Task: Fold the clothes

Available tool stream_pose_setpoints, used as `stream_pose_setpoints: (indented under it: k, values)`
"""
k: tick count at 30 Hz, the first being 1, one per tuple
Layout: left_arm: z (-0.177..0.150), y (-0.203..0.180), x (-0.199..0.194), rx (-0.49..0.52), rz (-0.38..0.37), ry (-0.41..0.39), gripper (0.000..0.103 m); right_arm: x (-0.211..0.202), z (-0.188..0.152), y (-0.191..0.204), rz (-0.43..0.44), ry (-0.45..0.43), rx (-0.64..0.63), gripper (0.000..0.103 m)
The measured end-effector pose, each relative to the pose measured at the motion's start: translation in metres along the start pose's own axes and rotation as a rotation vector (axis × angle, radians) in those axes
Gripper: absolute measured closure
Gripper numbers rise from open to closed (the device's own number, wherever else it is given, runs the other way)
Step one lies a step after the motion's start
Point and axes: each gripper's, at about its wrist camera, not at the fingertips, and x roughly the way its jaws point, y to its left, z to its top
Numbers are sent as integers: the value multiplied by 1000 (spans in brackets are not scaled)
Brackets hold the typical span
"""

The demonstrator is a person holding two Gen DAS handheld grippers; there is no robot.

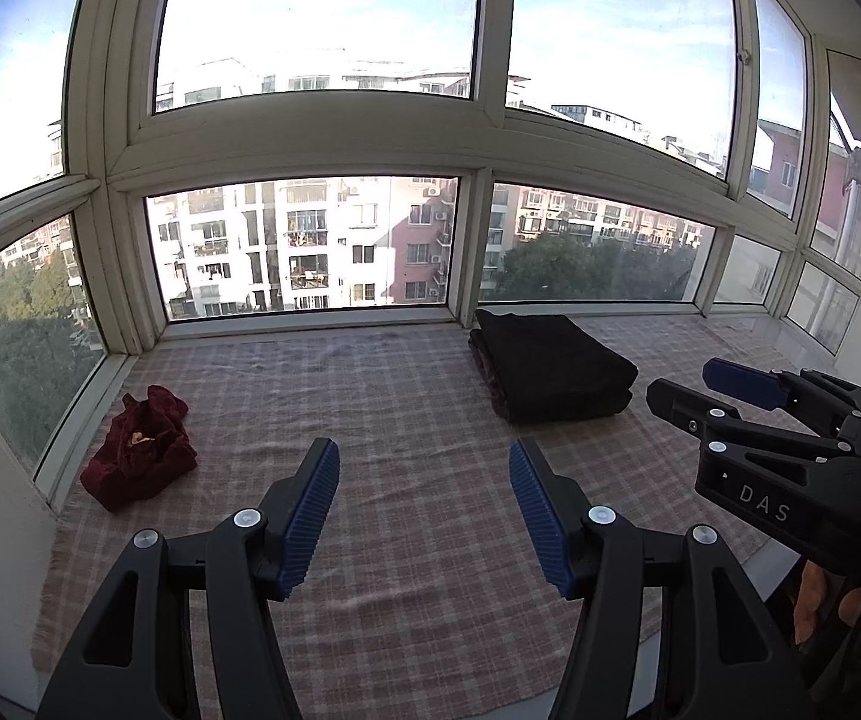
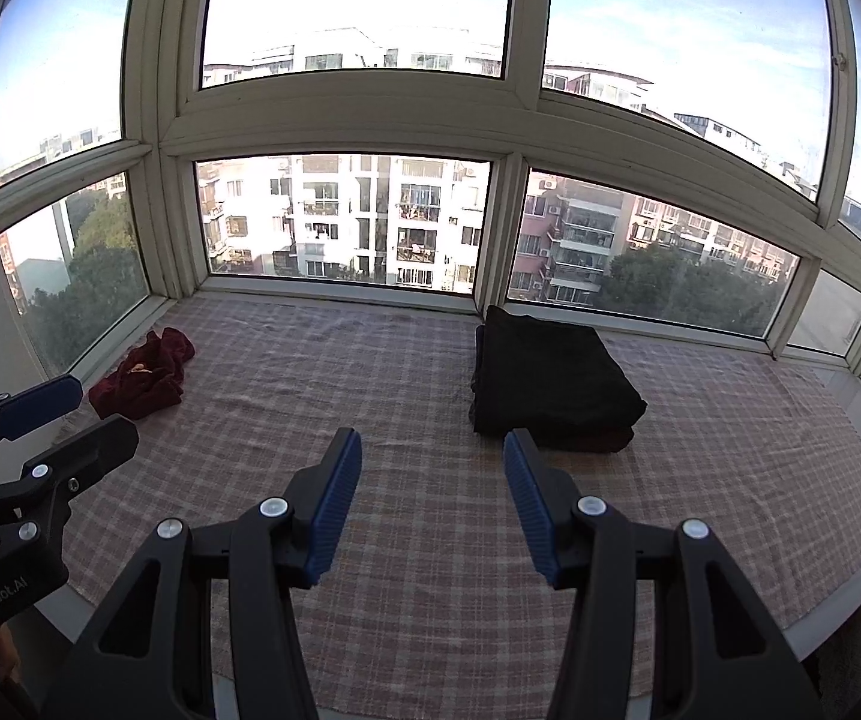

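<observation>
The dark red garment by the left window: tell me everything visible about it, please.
The dark red garment is a crumpled, unfolded heap of soft, plush-looking fabric, bunched with deep creases and one lobe sticking up at its far end. A small pale orange patch shows near its middle; what it is cannot be told. It lies on the checked cloth covering the window ledge, at the left end, close to the side window pane. Nothing else touches it: neither claw is near it, and the folded black stack sits well apart to the right.

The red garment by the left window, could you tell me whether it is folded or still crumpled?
Crumpled. The red garment lies in a lumpy heap with irregular creases, unlike the black stack, which has flat layers and straight edges.
</observation>
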Motion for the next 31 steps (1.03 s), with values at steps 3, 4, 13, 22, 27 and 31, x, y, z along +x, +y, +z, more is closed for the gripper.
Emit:
stream_pose_setpoints:
  k: [3, 4, 13, 22, 27, 31]
  values:
    - [0, -3, -2, 12, 15, -2, 46, -1, 0, 0, -1, -1, -3, 54]
    - [0, -3, -3, 15, 25, -3, 46, -1, 0, 0, 0, -1, -4, 54]
    - [2, -5, -10, 13, 35, -30, 45, -3, -1, 0, -9, -1, -10, 54]
    - [4, -6, -15, 24, 55, -59, 45, -4, -2, -1, -3, -3, -9, 54]
    - [4, -3, -19, 20, 58, -83, 45, -3, -2, 0, -3, 0, -10, 54]
    - [5, -1, -22, 8, 54, -107, 59, -3, -2, 0, 1, -1, -8, 54]
